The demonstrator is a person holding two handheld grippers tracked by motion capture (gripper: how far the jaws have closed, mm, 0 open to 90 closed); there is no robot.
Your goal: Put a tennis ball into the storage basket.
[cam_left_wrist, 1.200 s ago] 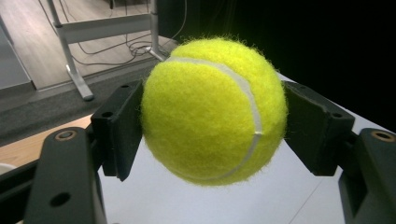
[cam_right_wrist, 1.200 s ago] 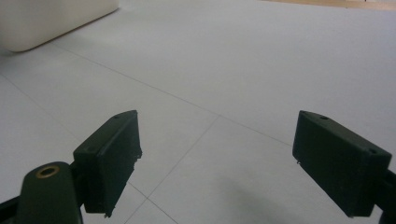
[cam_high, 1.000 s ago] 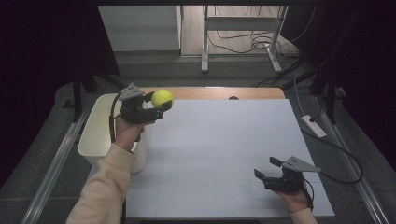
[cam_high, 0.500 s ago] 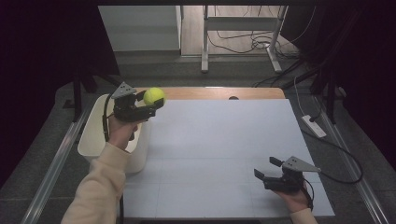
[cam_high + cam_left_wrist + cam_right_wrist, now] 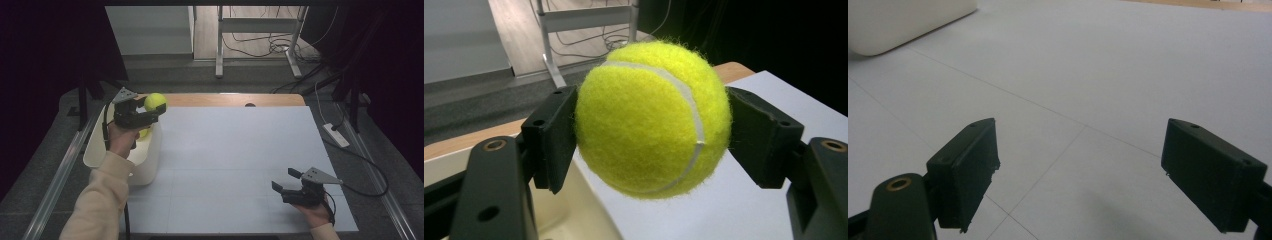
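A yellow tennis ball point(image 5: 155, 101) point(image 5: 654, 120) sits clamped between the black jaws of my left gripper point(image 5: 152, 106) point(image 5: 651, 137), held in the air above the far right rim of a white tub point(image 5: 147, 162) at the table's left edge. Another yellow ball point(image 5: 144, 133) lies inside the tub, partly hidden by the hand. My right gripper point(image 5: 286, 181) point(image 5: 1080, 172) rests low over the white table sheet point(image 5: 240, 150) near the front right, its jaws wide apart with nothing between them.
The white tub's corner point(image 5: 903, 22) appears at the upper left of the right gripper view. A wooden table edge point(image 5: 230, 99) runs along the back. Cables point(image 5: 350, 165) trail off the right side. A metal rail point(image 5: 55, 175) borders the left.
My left gripper has carried the tennis ball leftward and slightly down, from over the sheet's corner to above the tub's rim. The right gripper has stayed put.
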